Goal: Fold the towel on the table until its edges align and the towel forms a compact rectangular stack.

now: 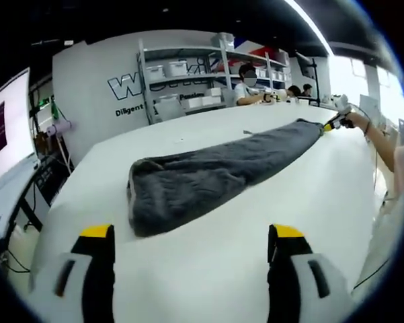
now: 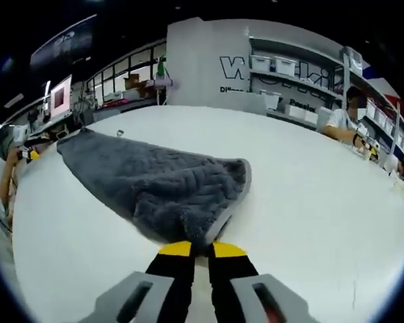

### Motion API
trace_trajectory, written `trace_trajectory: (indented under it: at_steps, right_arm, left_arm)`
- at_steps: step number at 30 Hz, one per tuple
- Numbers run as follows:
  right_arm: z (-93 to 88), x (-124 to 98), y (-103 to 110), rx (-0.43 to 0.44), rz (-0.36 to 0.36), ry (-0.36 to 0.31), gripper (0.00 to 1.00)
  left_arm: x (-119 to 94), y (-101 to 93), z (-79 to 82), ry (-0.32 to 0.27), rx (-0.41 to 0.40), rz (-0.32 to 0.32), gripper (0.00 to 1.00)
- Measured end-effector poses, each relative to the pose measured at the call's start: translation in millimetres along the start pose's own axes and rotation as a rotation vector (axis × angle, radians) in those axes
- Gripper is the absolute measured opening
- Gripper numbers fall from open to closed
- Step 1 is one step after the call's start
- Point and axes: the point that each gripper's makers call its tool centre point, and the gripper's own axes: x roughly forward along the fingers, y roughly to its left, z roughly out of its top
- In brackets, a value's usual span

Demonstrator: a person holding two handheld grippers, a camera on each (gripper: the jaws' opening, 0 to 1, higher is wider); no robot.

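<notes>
**Already Halved: Grey Towel Stretched Long Across White Desk**

Behind the white desk [image 1: 208, 269], grey shelving [image 1: 188, 74] loaded with white storage bins against a lettered wall, with seated people [image 1: 249, 87] working at the far edge. To one side, a monitor [image 2: 59, 97] glowing pink on a cluttered workbench. Nothing lying between the grippers and the cloth; only a tiny dark speck [image 1: 247, 132] resting on the desk just beside it.

Folded lengthwise, the grey towel [image 1: 208, 171] lying flat on the desk as a long narrow band, its long axis running diagonally away from the left gripper [image 1: 191, 245] toward the far right corner in the left gripper view. Near end rounded and bunched, pointing at that gripper yet apart from it; jaws spread wide over bare desk, holding nothing.

At the opposite end, the right gripper [image 2: 202, 250] with yellow-tipped jaws pressed together, pinching the towel's corner [image 2: 198, 235]; seen small from the left gripper view in a hand [image 1: 353, 120] at the desk's far edge.

Exact layers hard to count; the pinched corner hidden between the jaws; lettering on the wall partly blocked by shelving.
</notes>
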Motion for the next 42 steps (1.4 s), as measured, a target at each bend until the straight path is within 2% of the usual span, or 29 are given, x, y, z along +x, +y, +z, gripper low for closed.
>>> trace_trajectory:
  at_steps: [8,11,18,23,26,30,35,42]
  right_arm:
    - [-9.2,-7.8,-21.3,-0.036,-0.042,0.07,0.07]
    - [-9.8,-7.6,-23.1,-0.017,-0.043,0.065,0.07]
    - [0.6,-13.0,-20.3,-0.081,-0.088,0.084,0.07]
    - [18.7,-18.2,-18.9,-0.164,-0.134,0.085,0.06]
    - [32.2,-18.8,-11.6,-0.194,-0.137,0.069,0.06]
    - [59.8,-17.4,4.7,-0.273,-0.14,0.038,0.06]
    - [94.0,-8.3,41.3,-0.375,-0.089,-0.006,0.06]
    - [125.7,12.9,90.5,-0.486,-0.007,-0.036,0.05]
  left_arm:
    - [-4.4,-0.3,0.1,0.0,0.011,0.009,0.99]
    - [-5.0,-1.9,-0.7,0.001,0.014,0.008,0.98]
    - [-7.6,-3.0,-3.1,0.008,0.025,0.005,0.98]
    - [-10.8,-0.7,-3.9,0.004,0.02,0.012,0.98]
    - [-11.1,-1.2,-5.2,0.008,0.024,0.012,0.98]
    - [-11.6,-1.6,-5.1,0.008,0.027,0.01,0.98]
    - [-12.9,-1.5,-3.4,0.005,0.032,0.012,0.98]
    - [-15.0,-4.1,-2.6,0.002,0.04,0.008,0.98]
